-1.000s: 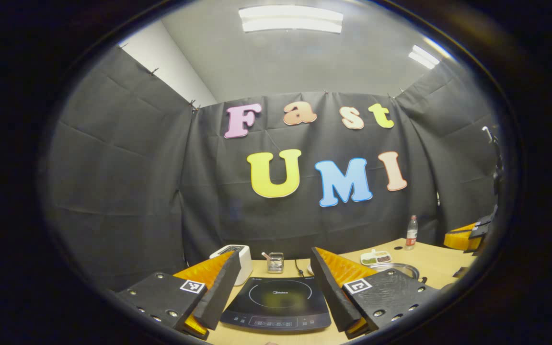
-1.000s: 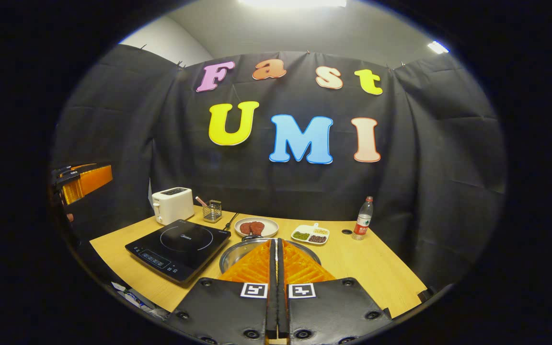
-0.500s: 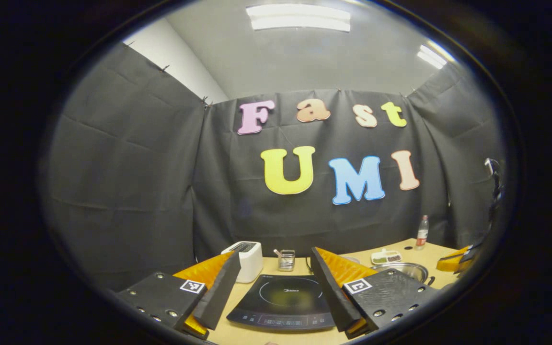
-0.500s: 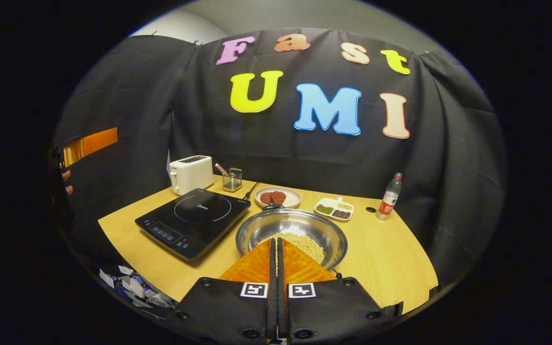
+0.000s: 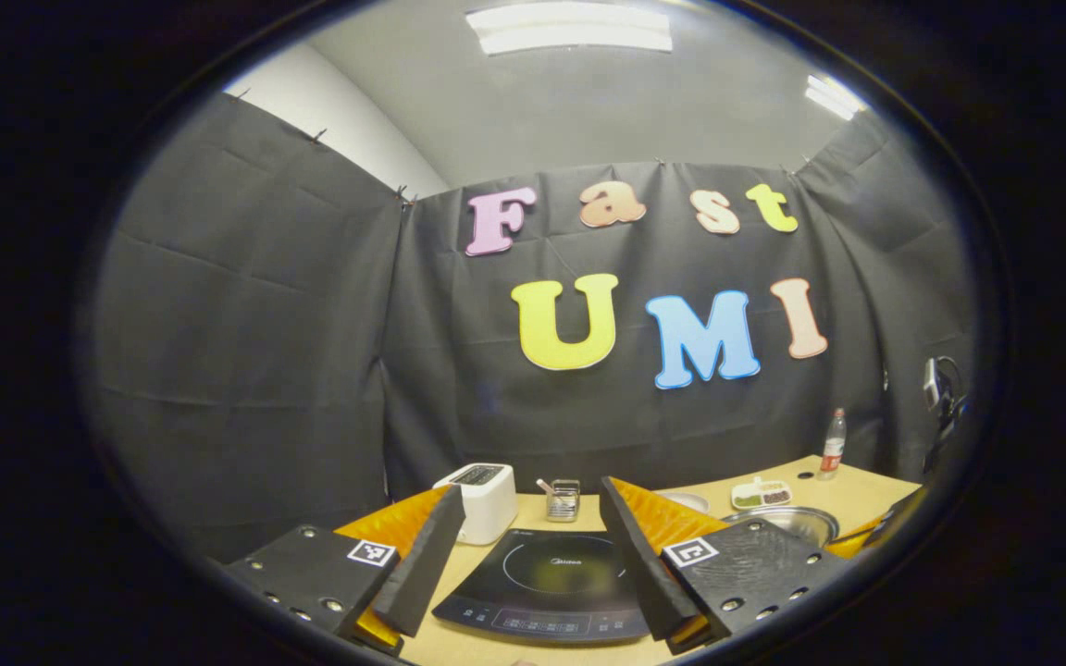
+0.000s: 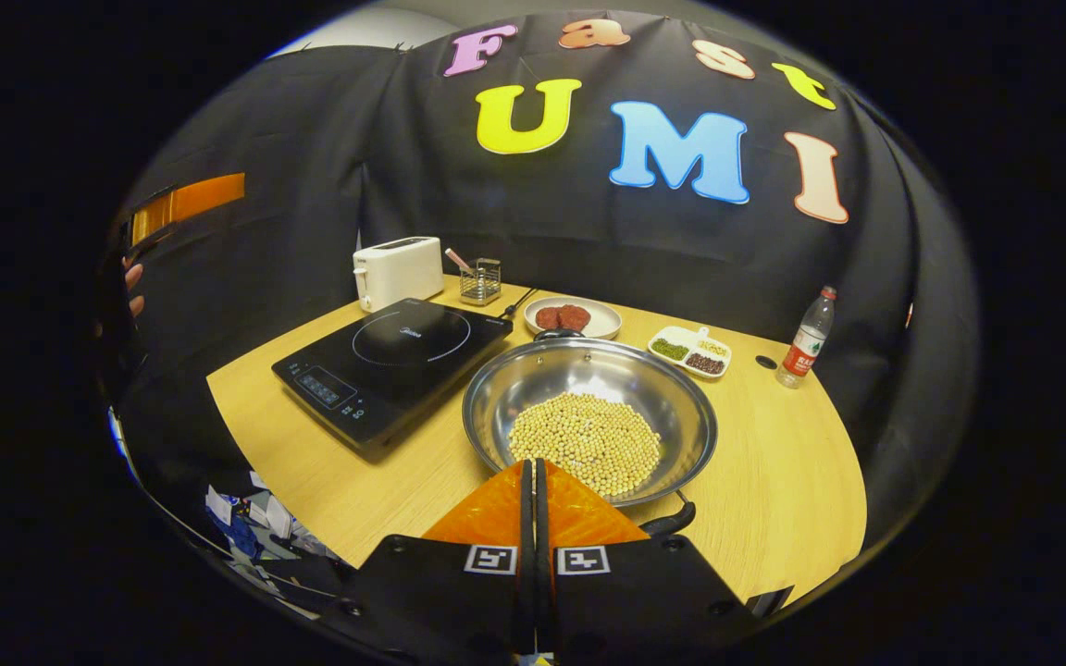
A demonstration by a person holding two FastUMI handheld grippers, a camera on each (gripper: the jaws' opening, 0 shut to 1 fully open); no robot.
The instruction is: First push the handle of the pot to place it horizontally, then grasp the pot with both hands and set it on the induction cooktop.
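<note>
Left gripper view: left gripper is spread wide, holding nothing, hovering above the near edge of the induction cooktop. Toaster and utensil holder sit behind the cooktop. Pot rim shows at far right on the counter, partly hidden by the gripper's own finger.

Right gripper view: right gripper is clenched tight on nothing, tip over the pot's near rim. Pot is full of soybeans and sits on the counter just beside the cooktop, not on it. One dark handle shows at the near rim beside the gripper, another at the far rim.

Risks: the push on the handle looks next. Catch the rim instead and the pot slides or spins, maybe into the cooktop edge. Uneven two-gripper lift tilts it and spills beans.
</note>
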